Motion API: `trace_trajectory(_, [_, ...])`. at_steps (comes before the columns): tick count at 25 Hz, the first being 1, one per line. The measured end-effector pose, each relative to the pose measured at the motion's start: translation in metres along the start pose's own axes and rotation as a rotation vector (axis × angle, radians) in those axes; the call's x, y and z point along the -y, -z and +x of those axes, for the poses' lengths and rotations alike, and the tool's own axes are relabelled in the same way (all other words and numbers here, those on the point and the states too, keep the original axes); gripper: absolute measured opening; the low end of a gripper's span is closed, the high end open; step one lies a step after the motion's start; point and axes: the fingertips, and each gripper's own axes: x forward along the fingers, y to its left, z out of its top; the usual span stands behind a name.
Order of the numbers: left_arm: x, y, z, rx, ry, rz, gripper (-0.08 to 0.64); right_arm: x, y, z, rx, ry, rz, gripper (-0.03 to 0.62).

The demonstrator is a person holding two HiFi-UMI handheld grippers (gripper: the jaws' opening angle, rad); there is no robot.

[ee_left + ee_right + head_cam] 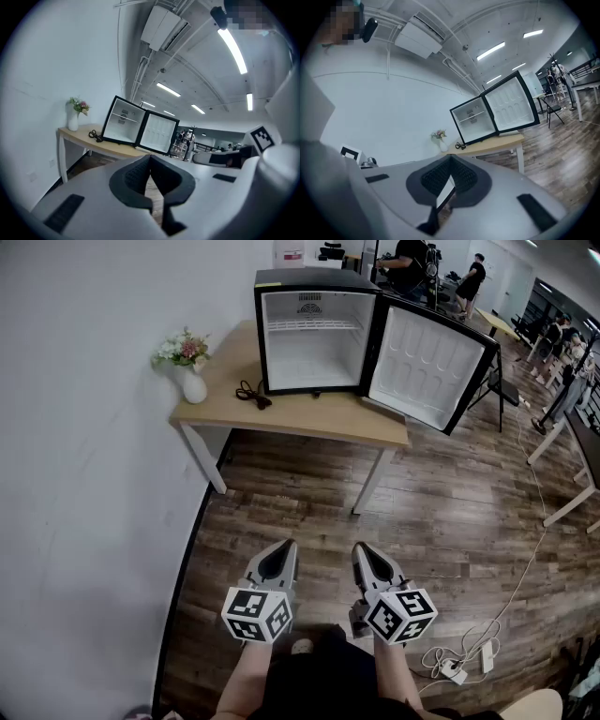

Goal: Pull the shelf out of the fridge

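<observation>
- Left gripper (279,554): clenched tight, nothing between the pads, held low over the wooden floor (309,512).
- Right gripper (367,557): likewise clenched and empty, just beside the left one, tip aimed the same way.
- Well ahead of both tips, far apart from them: a small black fridge (309,278) on a wooden table (309,415).
- Fridge door (427,367) swung wide open, over toward the right gripper's side.
- In the upper part of the white fridge interior: the wire shelf (309,324), level, seated inside the cabinet, untouched by either gripper.
- Ahead on the left gripper's side: a white vase of flowers (192,381) at the table's corner, close to the white wall (84,474).
- Between vase and fridge, on the tabletop: a coiled black cable (251,393).
- Back and outward of the right gripper: a white power strip (455,670) with loose cords on the floor.
- Far beyond the fridge: people among desks, too small for detail.
</observation>
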Motion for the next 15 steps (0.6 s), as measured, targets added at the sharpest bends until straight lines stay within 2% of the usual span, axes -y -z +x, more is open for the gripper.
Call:
trace_trajectory(10, [0.023,0.004,-0.06,0.038,0.006,0.005,0.005,-0.041,0.014,-0.047,-0.003,-0.026,-0.012,-0.009])
trace_trajectory(15, [0.031,0.001,-0.073,0.052,0.007,0.022,0.005,-0.043,0.011,-0.06,0.023,-0.008,0.007,-0.008])
